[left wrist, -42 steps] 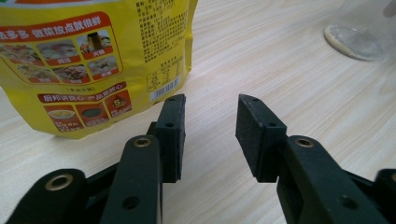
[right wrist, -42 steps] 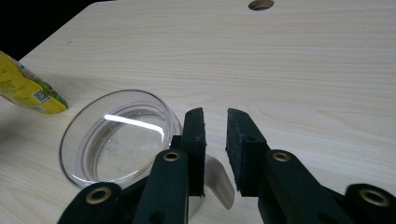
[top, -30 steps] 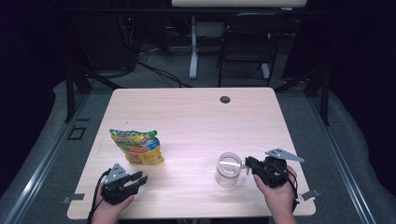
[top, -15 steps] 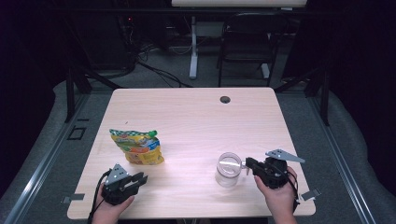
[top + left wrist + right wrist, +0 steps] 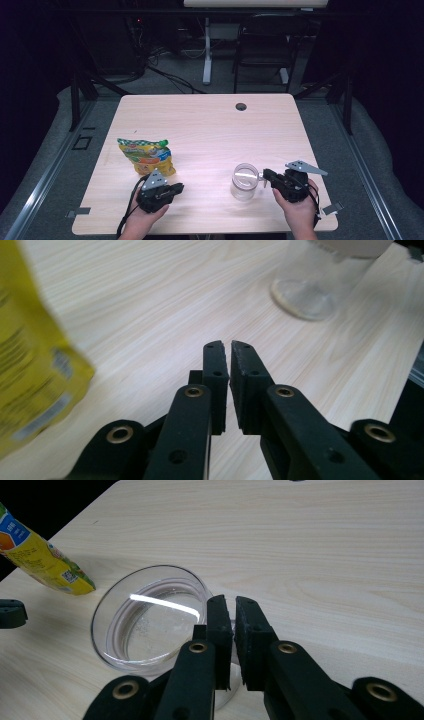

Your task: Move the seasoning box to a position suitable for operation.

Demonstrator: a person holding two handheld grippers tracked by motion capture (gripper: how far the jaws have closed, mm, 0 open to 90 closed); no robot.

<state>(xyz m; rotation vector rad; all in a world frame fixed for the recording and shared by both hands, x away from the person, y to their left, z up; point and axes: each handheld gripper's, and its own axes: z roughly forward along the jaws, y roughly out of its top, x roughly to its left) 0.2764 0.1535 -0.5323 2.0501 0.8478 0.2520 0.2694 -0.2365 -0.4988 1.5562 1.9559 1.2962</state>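
Your right hand-held gripper [image 5: 263, 176] sits at the near right of the bench [image 5: 210, 125], its jaws pinched on the rim of the clear jar [image 5: 245, 181]. In the right gripper view the jar's wall passes between the two pads, so the jar [image 5: 150, 617] is grasped at its near edge while it stands upright on the wood. Your left hand-held gripper [image 5: 177, 188] is at the near left, just in front of the yellow snack bag [image 5: 146, 156]. Its jaws have just been closing and are now clenched on nothing, with a thin slit between the pads [image 5: 216, 372]. The bag and the jar are well apart.
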